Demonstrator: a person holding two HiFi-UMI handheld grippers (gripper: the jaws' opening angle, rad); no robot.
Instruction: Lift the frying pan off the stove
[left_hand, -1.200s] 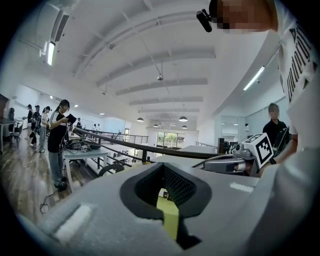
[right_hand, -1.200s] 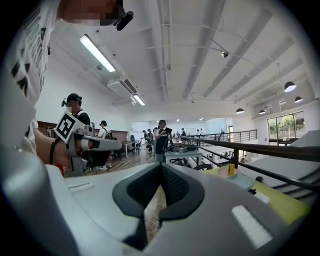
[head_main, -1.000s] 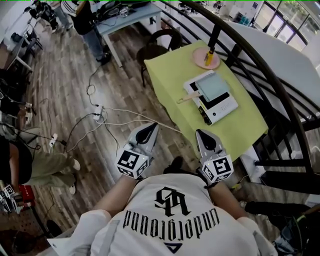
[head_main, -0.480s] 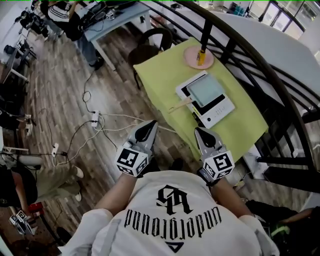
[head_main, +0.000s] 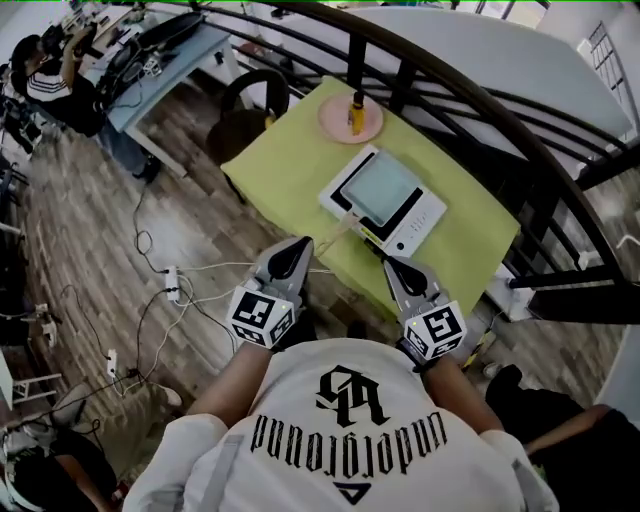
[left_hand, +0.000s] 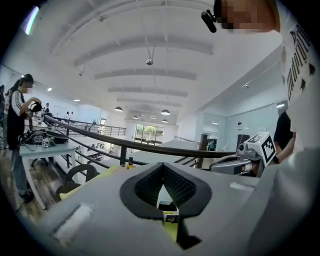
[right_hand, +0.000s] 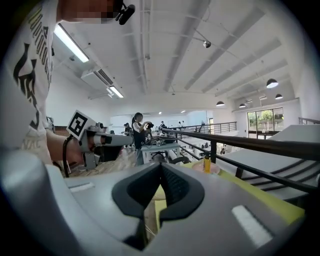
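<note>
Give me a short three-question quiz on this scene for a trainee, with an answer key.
1. True or false: the square grey frying pan sits on the white flat stove.
2. The small yellow bottle stands on: A) the stove B) a round pink plate C) the pan.
3. Fill in: the jaws of the left tool and the right tool are both ____.

Key: 1 true. 2 B. 3 shut, with nothing held.
</note>
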